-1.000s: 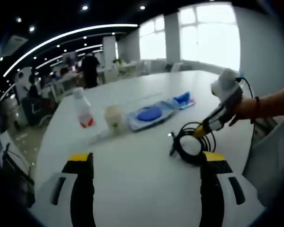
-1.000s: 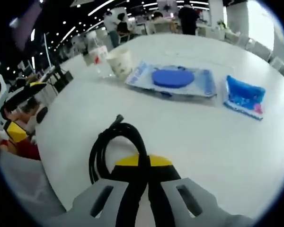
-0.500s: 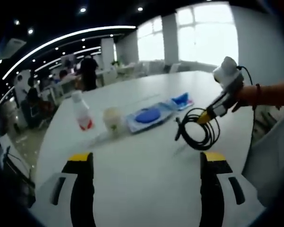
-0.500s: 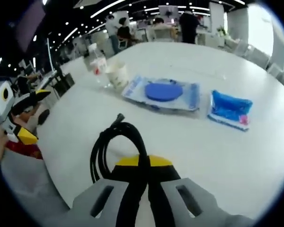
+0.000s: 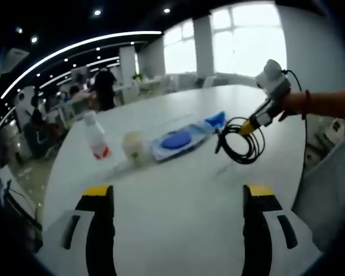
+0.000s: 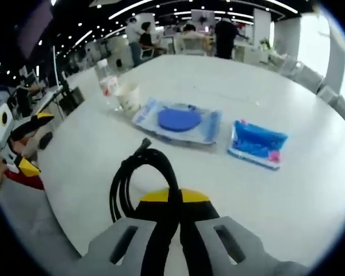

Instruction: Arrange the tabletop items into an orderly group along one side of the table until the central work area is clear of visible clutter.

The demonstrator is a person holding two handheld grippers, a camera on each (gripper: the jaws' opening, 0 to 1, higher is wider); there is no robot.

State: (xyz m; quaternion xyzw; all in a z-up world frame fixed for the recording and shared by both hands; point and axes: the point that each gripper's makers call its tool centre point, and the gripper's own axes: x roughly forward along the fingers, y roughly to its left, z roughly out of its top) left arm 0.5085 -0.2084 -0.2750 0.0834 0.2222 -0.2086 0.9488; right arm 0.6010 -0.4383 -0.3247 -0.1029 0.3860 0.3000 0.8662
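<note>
Fingers of our left gripper [image 5: 177, 198] are spread wide, nothing between them, low over the table [image 5: 178, 218]. Our right gripper [image 6: 175, 198] pinches the coiled cable [image 6: 139, 178], carried above the tabletop, arm reaching out from the right. We'd worry the dangling loops snag the cup [image 6: 128, 96] or bottle [image 6: 106, 83], or slip free near the blue tray [image 6: 178, 122] and blue packet [image 6: 256, 142].

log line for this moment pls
right gripper: shut on black cable, lifted off table | left gripper: open, idle | bottle, cup untouched
</note>
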